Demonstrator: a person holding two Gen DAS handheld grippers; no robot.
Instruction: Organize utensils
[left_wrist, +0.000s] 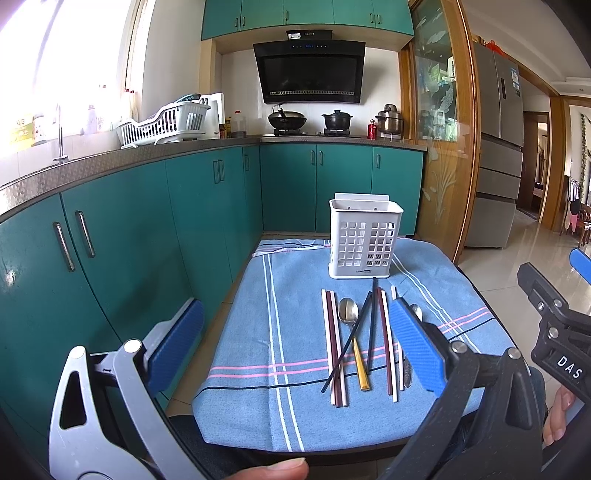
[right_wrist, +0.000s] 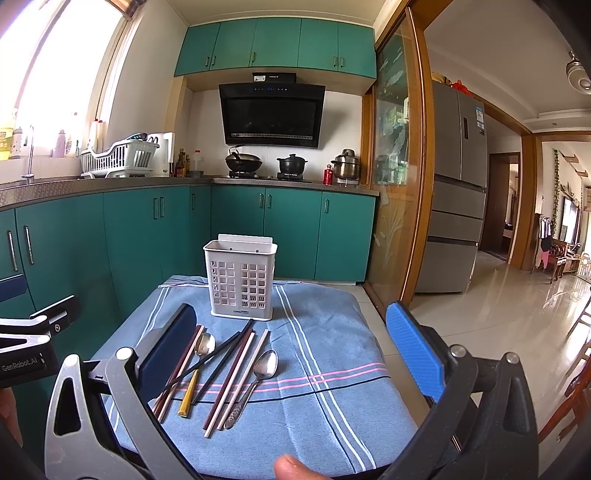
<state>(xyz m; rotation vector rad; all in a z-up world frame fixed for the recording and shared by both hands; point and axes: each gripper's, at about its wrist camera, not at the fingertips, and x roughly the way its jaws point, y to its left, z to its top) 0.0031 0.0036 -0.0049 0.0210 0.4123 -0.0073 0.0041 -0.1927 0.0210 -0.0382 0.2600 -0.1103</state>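
The left gripper (left_wrist: 295, 343) hovers low over the near left part of the bench (left_wrist: 240, 387), its blue-padded fingers (left_wrist: 177, 339) spread wide and released, nothing between them. On the bench's blue striped cloth (right_wrist: 332, 406), the utensils lie in a loose row: at the left a pair of brown and white chopsticks (left_wrist: 334, 347), then a spoon with a yellow handle (left_wrist: 352, 338), crossed by black chopsticks (left_wrist: 360, 332), then another brown and white pair (left_wrist: 386, 343). Furthest right lies a silver spoon (right_wrist: 255, 384) with a patterned handle. Behind them, well apart from both grippers, a white perforated utensil holder (right_wrist: 241, 284) stands upright near the cloth's far edge. The right gripper (right_wrist: 291, 354) hangs above the utensils, fingers (right_wrist: 415, 350) likewise wide apart and released, holding nothing.
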